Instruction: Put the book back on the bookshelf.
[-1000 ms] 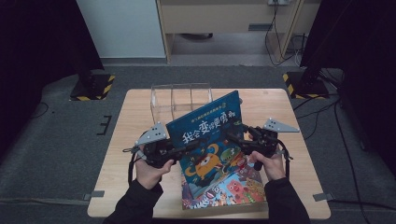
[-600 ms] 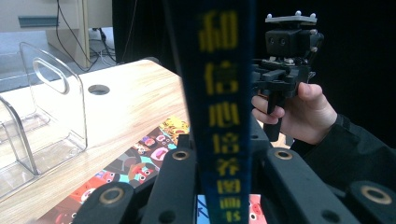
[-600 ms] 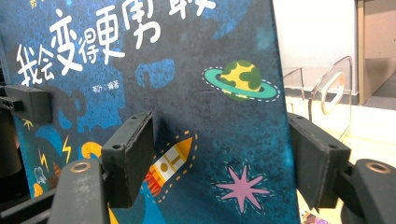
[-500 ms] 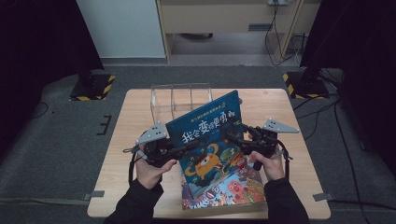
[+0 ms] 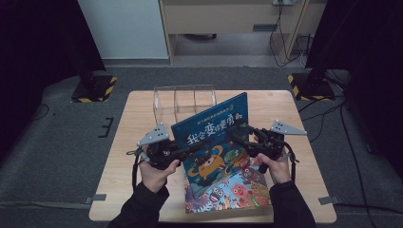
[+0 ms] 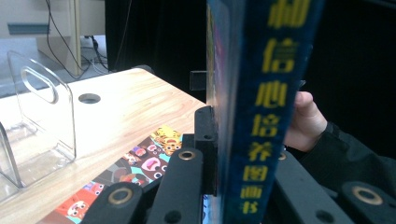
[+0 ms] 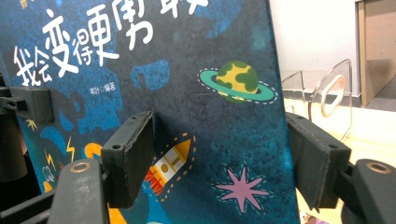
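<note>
The pale wooden table [image 5: 138, 118] stands on grey carpet in a dim room. My left gripper [image 5: 186, 150] has just been closing and pinches the blue book [image 5: 214, 137] by its glossy spine, upright. My right gripper [image 5: 240, 137] jaws stand spread around its edge. A clear plastic rack [image 5: 183, 99] stands behind.

2 books [image 5: 211, 137], 1 clear rack [image 5: 184, 100].
</note>
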The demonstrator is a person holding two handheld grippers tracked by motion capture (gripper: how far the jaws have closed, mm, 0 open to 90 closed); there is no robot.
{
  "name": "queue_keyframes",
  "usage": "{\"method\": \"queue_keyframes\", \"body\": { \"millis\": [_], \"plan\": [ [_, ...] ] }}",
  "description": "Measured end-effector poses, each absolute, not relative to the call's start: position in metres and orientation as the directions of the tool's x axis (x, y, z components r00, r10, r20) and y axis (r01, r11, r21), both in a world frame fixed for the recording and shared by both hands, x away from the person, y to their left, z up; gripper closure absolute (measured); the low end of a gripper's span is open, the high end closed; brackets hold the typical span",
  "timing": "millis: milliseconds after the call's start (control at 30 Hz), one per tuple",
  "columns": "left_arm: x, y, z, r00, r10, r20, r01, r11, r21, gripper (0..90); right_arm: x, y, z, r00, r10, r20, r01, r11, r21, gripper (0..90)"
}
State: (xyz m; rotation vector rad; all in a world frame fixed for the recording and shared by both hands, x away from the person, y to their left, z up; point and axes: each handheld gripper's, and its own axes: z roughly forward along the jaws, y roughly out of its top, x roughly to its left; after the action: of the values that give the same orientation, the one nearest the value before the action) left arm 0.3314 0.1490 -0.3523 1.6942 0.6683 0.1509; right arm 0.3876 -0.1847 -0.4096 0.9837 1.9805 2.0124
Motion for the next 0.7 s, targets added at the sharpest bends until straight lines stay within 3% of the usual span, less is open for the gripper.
{"method": "queue_keyframes", "body": {
  "millis": [400, 700],
  "plan": [
    [0.33, 0.149, -0.348, 0.824, 0.506, -0.255, 0.338, -0.078, 0.938, 82.7, 0.387, -0.186, -0.409, -0.773, 0.532, 0.345, 0.331, -0.126, 0.935, 29.5],
    [0.331, 0.156, -0.339, 0.8, 0.548, -0.244, 0.331, -0.064, 0.942, 82.7, 0.386, -0.201, -0.408, -0.734, 0.587, 0.342, 0.308, -0.162, 0.938, 26.1]
  ]
}}
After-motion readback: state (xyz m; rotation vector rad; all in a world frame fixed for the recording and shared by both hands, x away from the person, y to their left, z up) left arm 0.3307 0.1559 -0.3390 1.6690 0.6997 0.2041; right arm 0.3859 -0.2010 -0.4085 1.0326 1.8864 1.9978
